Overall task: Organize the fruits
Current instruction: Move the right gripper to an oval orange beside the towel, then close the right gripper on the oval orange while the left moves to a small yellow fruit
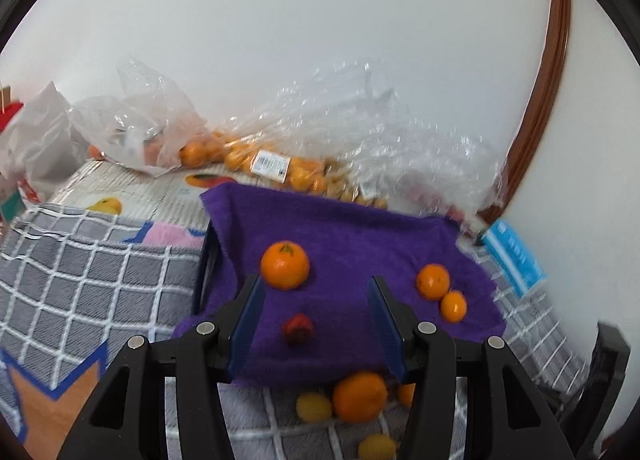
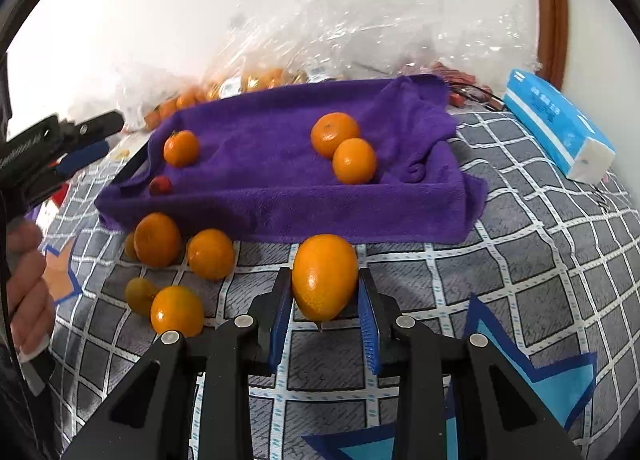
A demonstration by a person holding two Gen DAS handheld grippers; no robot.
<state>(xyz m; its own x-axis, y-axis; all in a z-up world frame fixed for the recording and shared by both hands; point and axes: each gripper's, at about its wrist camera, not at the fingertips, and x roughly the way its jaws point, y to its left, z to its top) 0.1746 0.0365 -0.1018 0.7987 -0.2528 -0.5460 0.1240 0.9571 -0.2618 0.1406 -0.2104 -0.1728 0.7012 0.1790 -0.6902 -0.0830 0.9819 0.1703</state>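
Orange sits pinched between the right gripper pads at lower centre, long axis upright, purple-towelled tray just above it with open room mid-tray; left gripper hangs wide and empty over the tray's near edge.

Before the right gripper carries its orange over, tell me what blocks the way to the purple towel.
Nothing visible does. The right gripper holds the orange just short of the purple towel, with only checked blanket between.
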